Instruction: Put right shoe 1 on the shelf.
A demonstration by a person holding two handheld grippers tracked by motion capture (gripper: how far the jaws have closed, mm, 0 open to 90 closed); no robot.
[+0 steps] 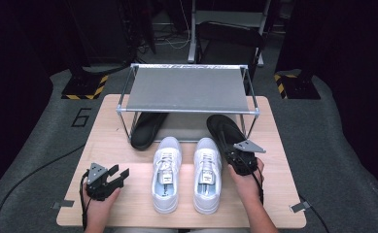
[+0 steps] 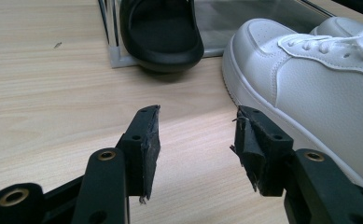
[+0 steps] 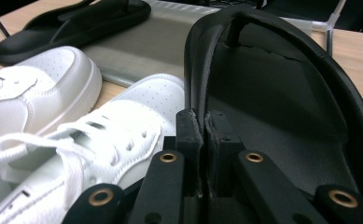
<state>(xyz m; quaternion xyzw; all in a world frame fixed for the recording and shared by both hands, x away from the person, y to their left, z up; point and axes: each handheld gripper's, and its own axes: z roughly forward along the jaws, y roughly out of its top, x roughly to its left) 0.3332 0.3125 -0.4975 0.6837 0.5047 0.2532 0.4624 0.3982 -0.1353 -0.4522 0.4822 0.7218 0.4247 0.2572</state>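
Observation:
A black slipper (image 1: 222, 127) is tilted up on its side at the right of the table, and my right gripper (image 1: 234, 155) is shut on its edge. In the right gripper view the jaws (image 3: 202, 128) pinch the thin rim of that slipper (image 3: 282, 102). A second black slipper (image 1: 147, 128) lies half under the metal rack (image 1: 189, 90). Two white sneakers (image 1: 167, 172) (image 1: 207, 172) stand side by side in the middle, toes toward the rack. My left gripper (image 1: 120, 174) rests open on the table left of them, with nothing between its jaws (image 2: 195, 140).
The rack has a grey top shelf and a grey lower plate (image 3: 142, 46) on the wooden table (image 1: 109, 141). In the left gripper view the left sneaker (image 2: 310, 74) is close at the right and the second slipper (image 2: 163, 32) lies ahead. Tape marks sit on the front corners.

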